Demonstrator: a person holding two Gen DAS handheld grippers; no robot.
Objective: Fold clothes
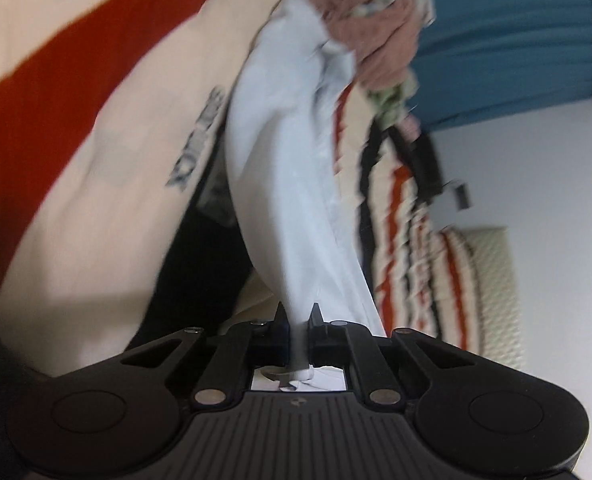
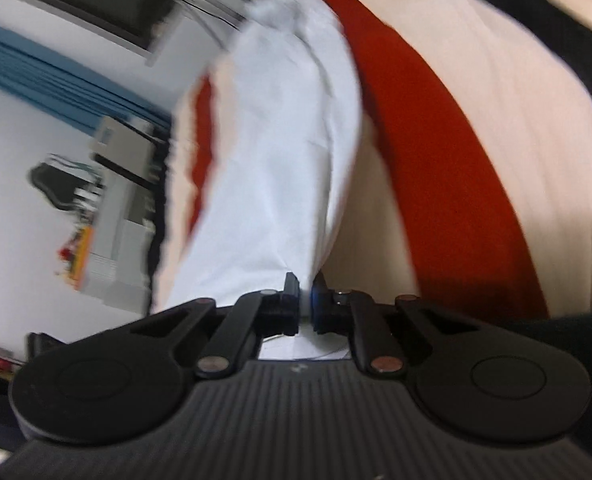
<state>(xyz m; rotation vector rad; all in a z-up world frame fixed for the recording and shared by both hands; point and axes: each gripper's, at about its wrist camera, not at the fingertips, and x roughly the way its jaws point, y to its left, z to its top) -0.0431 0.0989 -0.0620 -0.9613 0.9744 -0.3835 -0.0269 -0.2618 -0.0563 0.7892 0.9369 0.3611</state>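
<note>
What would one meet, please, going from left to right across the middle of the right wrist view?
White wall → grey cabinet → pale blue-white garment, pinched at the bottom by the shut right gripper → red stripe → cream band of the striped cloth.

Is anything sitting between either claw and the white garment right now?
No. The left claw and the right claw are each shut directly on the white garment, with fabric pinched between the fingers. Nothing visible lies between claw and cloth in either wrist view.
</note>
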